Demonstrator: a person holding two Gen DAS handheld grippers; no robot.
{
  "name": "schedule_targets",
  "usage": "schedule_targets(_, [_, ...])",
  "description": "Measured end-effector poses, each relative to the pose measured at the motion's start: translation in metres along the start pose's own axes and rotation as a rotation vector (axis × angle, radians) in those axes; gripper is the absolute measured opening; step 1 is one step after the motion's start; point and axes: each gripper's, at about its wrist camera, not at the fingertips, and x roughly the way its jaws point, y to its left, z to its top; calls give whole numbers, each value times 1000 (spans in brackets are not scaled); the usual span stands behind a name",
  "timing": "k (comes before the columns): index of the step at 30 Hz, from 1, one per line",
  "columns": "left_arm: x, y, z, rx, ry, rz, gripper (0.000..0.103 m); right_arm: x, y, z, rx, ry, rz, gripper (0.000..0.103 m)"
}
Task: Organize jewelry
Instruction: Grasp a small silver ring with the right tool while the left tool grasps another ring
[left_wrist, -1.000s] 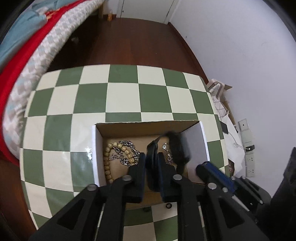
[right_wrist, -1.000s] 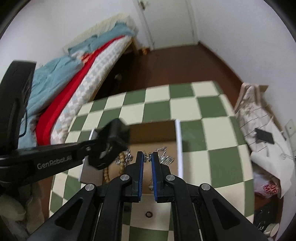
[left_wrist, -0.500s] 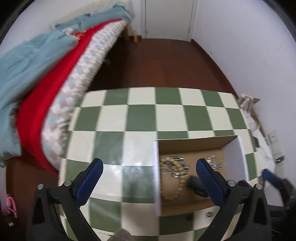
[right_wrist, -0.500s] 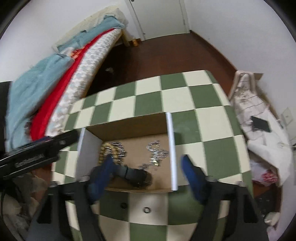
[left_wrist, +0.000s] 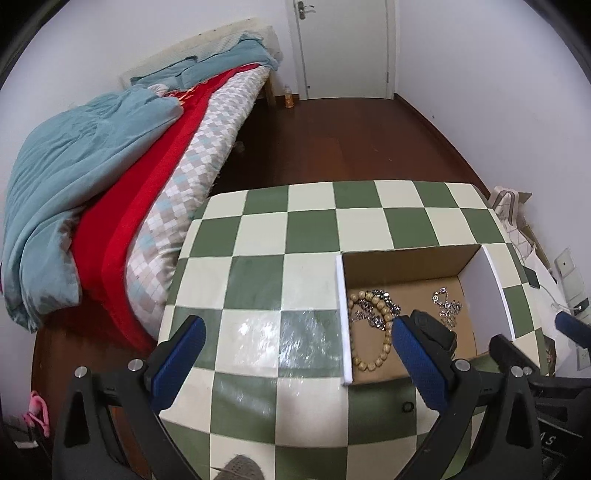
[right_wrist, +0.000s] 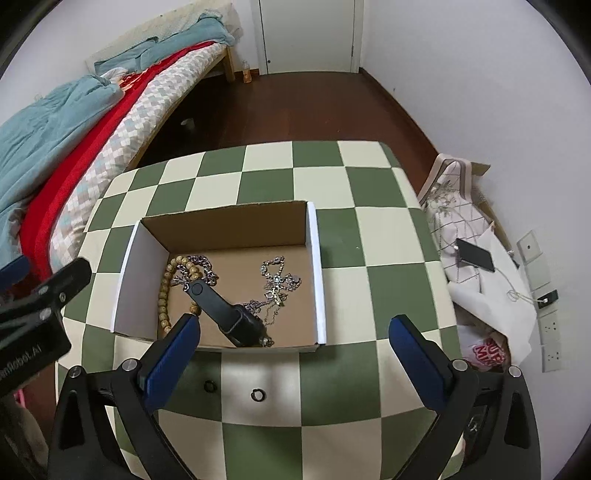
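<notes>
Jewelry down in the cardboard box (right_wrist: 312, 258), both tools now spread wide and empty: left gripper (left_wrist: 295, 360), right gripper (right_wrist: 293, 354), a second ago pinched shut over it. Means a drop just made. Black watch (right_wrist: 225, 314) lying long axis diagonal, strap tip toward far-left. Two small rings (right_wrist: 257, 394), possibly, left outside on the checkered table (right_wrist: 388, 221).

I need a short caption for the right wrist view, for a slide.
Open right gripper above a cardboard box holding a bead bracelet, silver chains and a black watch.
</notes>
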Motion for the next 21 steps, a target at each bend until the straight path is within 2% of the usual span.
schedule_targets(5, [-20,3,-8,-2,-34,14,103,-22,2,-4,-24,-49,-38,103])
schedule_targets(21, [-97,7,-24,-5,-182,21,103,-101,0,-24,-7,-195,-57,103])
